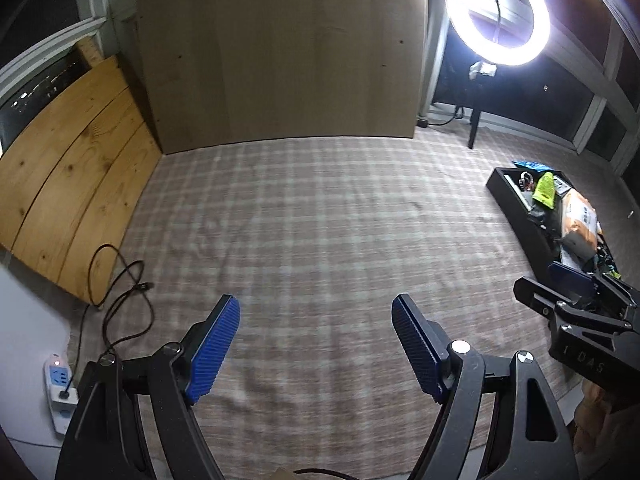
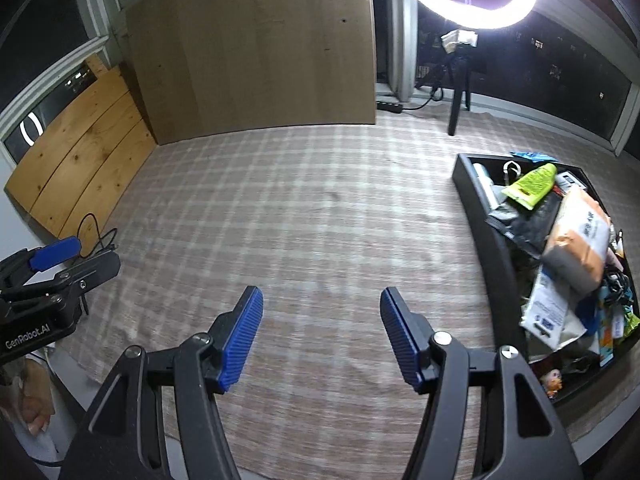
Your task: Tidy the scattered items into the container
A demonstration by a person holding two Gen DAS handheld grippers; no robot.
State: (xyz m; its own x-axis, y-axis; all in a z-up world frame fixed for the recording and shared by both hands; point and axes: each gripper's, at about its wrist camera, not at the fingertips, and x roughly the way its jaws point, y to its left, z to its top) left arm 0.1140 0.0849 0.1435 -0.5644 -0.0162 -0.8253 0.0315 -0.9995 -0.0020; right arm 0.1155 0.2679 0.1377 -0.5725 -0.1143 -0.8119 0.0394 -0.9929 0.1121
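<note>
With the black container heaped full off to the right of both sets of jaws, the left gripper and right gripper hang spread and empty over bare plaid cloth, a final scan for strays seemingly the careful move.

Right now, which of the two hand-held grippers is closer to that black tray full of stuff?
Right. The right hand-held gripper hovers open beside the black tray, which lies just to its right. The left hand-held gripper, also open, is farther left, with the right one between it and the tray.
</note>
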